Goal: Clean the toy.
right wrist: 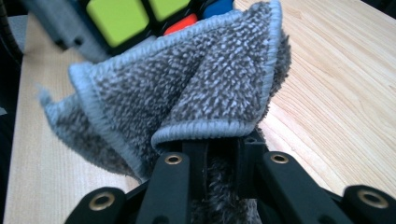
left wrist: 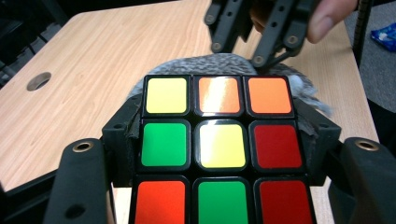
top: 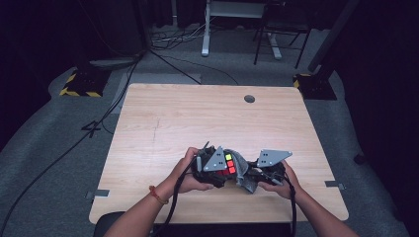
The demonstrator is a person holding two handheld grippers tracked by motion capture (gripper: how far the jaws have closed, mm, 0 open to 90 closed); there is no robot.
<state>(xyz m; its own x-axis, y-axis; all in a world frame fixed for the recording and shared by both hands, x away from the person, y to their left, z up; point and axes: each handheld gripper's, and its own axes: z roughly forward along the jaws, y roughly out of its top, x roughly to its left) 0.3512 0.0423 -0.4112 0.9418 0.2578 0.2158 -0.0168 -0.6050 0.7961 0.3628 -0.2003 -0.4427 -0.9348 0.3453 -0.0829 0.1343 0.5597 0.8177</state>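
A Rubik's cube [left wrist: 219,147] with yellow, orange, green and red stickers sits between the jaws of my left gripper [left wrist: 219,154], which is shut on its sides. From above, the cube [top: 228,165] shows near the table's front edge, held by the left gripper [top: 217,168]. A grey fuzzy cloth [right wrist: 187,88] is pinched in my right gripper [right wrist: 220,158], and its folds press against the cube [right wrist: 140,14]. In the high view the cloth [top: 244,173] hangs between the two grippers, with the right gripper [top: 257,174] just to its right. The cloth [left wrist: 219,63] also shows behind the cube.
The wooden table [top: 197,118] has a round cable hole [top: 249,98] at its far side. Beyond the table lie floor cables, a desk frame and a chair base. A person's hands hold both grippers near the front edge.
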